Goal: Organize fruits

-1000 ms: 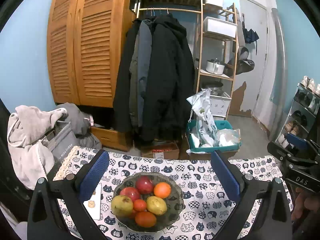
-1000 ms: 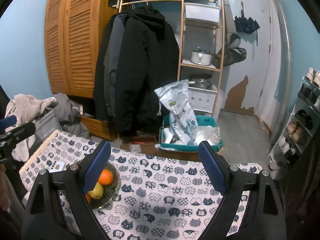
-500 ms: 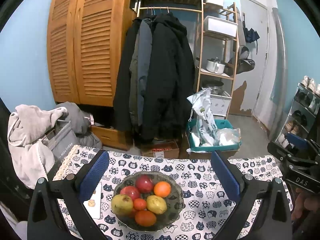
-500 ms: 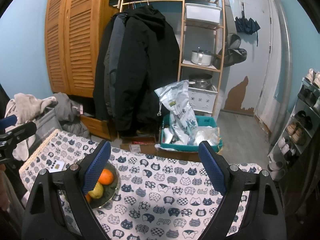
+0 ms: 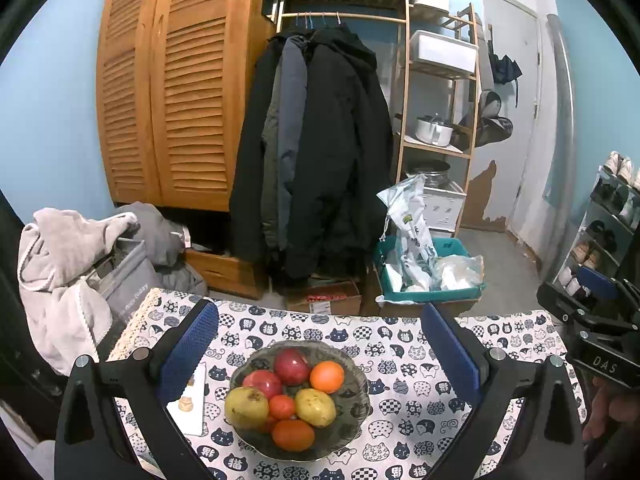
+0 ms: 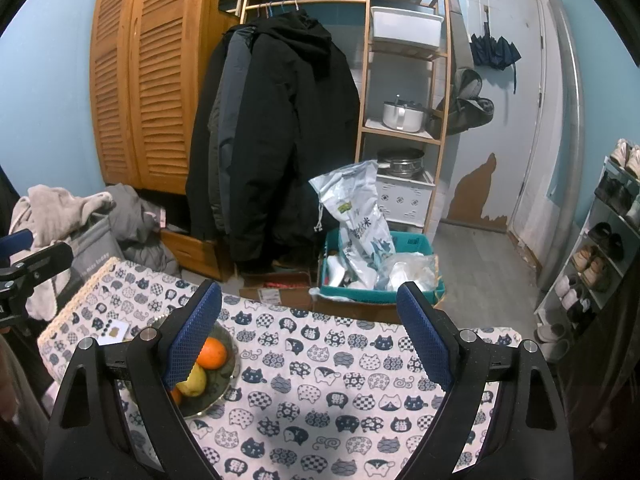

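A dark glass bowl point(image 5: 352, 420) stands on the cat-print tablecloth point(image 5: 404, 412), heaped with fruit. In it lie two red apples point(image 5: 291, 366), an orange point(image 5: 327, 377), two yellow pears point(image 5: 315, 407) and small orange-red fruits point(image 5: 293, 435). My left gripper point(image 5: 318, 314) hovers just short of the bowl, open and empty, with the bowl framed between its fingers. My right gripper point(image 6: 308, 296) is open and empty over bare cloth to the right of the bowl point(image 6: 224, 390). Its left finger hides most of the fruit; an orange point(image 6: 212, 353) and a pear point(image 6: 193, 380) show.
A white card point(image 5: 192, 408) with a small beige piece on it lies left of the bowl. Beyond the table's far edge are a teal basket point(image 5: 460, 292) with bags, hanging coats point(image 5: 320, 152), a laundry heap point(image 5: 68, 264) at left and a shoe rack point(image 6: 600, 248) at right.
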{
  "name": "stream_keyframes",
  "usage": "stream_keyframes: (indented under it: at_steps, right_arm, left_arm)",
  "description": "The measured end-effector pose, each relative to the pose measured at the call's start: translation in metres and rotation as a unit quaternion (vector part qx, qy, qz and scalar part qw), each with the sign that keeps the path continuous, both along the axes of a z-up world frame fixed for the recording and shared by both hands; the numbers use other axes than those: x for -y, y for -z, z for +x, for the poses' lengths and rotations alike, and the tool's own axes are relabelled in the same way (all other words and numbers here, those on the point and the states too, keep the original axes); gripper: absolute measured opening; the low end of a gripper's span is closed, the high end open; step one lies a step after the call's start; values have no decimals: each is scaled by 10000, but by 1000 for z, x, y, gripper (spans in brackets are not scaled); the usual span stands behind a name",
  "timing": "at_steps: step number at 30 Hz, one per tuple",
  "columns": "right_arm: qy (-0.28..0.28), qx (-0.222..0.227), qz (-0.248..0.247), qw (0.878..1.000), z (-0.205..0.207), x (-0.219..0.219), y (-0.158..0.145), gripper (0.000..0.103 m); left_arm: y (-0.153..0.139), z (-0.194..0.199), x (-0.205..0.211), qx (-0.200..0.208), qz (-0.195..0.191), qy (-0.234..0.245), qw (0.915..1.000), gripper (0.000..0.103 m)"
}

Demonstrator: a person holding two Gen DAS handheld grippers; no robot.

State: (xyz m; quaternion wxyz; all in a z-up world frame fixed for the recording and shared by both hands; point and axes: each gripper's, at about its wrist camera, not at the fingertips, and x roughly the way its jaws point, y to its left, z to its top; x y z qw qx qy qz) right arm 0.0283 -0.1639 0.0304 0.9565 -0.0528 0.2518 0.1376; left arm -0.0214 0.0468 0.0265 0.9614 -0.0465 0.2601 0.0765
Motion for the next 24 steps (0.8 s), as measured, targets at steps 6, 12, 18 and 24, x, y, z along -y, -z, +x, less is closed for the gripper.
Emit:
stream_keyframes:
  at_steps: [6, 12, 18, 24]
  right_arm:
    - [3, -4, -1, 10000, 0, 1, 0, 88]
    - [2, -2, -2, 10000, 0, -1, 0, 88]
    - [1, -1, -8, 10000, 0, -1, 0, 88]
    - [-1, 0, -11, 10000, 0, -1, 0, 88]
  left_arm:
    - [-1, -3, -1, 28, 42, -79, 10000, 102]
    - [-2, -3, -3, 15, -106, -121, 9999, 102]
    - [-3, -2, -5, 3, -118, -229, 9997, 102]
    - [-4, -3, -3, 20, -85, -244, 9997, 102]
